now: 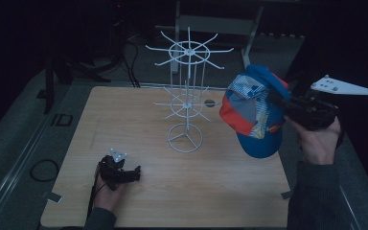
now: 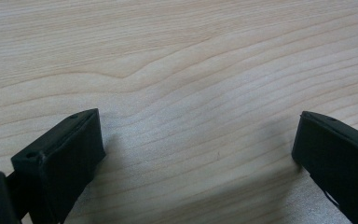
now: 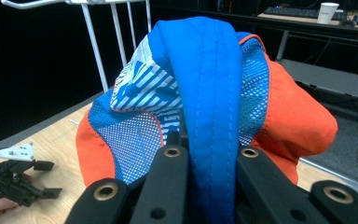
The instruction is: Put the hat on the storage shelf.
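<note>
Two hand-held grippers are in my hands at a pale wooden tabletop [image 1: 139, 201] in a dim room. My right hand-held gripper [image 1: 279, 102] is raised above the right edge of the tabletop and is clamped on a cap [image 1: 254, 112], a blue, orange and white one with mesh panels. In the right gripper view the jaws press from both sides on a folded blue strip of the cap [image 3: 209, 93], which bulges up and away from them; the brim hangs downward in the high view.

My left hand-held gripper [image 1: 132, 173] rests low at the near left of the tabletop, well apart from the cap. Its jaws stand wide apart with nothing between them, only bare wood grain [image 2: 191, 93] beneath.

A white wire display stand [image 1: 187, 91] rises from the middle of the tabletop, between my two hands. It has a round base, a thin central pole, and two tiers of spokes that radiate outward and end in upturned tips.

I judge the step in hand to be hanging the cap on one of those spokes. To do it well, I should keep the grip firm on the fabric, carry the cap leftward toward the stand, and approach a spoke from above and outside so the crown opens over its tip. The stand looks light, so I would lower gently and avoid pushing sideways, which could tip it. My free left hand-held gripper could steady the base if needed.
</note>
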`<state>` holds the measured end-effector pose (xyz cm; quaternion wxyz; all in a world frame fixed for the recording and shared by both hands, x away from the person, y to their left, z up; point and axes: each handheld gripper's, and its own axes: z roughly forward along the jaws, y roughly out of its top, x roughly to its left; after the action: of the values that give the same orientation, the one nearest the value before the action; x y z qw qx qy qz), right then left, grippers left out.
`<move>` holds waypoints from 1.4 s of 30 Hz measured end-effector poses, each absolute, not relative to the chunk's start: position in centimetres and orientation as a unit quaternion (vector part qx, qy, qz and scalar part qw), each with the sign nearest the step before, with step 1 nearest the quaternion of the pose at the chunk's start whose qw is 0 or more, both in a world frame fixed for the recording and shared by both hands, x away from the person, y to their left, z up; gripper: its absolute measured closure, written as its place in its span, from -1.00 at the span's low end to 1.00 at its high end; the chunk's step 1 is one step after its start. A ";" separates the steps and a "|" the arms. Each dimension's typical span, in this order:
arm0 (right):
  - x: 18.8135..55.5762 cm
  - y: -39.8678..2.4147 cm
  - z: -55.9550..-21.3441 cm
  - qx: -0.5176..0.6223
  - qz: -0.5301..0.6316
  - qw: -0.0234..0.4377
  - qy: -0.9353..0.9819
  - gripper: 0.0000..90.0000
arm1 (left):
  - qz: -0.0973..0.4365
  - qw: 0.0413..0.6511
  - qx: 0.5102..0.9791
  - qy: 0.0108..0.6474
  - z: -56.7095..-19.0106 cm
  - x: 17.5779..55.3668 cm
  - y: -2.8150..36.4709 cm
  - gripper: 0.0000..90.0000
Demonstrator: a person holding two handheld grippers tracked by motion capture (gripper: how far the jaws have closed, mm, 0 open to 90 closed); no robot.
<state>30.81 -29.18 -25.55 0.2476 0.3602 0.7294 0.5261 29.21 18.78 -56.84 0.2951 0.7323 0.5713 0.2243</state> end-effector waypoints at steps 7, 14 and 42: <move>30.7 -29.0 -25.0 0.356 0.529 0.250 0.729 0.95 | 0.224 0.295 0.732 0.571 -56.8 29.2 18.8 -0.95; 30.6 -28.9 -24.4 0.349 0.536 0.247 0.728 0.95 | 0.224 0.295 0.732 0.571 -56.8 29.2 18.8 -0.95; 30.6 -28.4 -22.7 0.335 0.548 0.256 0.722 0.95 | 0.224 0.295 0.733 0.571 -56.8 29.2 18.8 -0.95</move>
<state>30.55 -28.38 -22.73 0.2561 0.3353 0.7224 0.5479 29.21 18.79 -56.83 0.2946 0.7326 0.5712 0.2241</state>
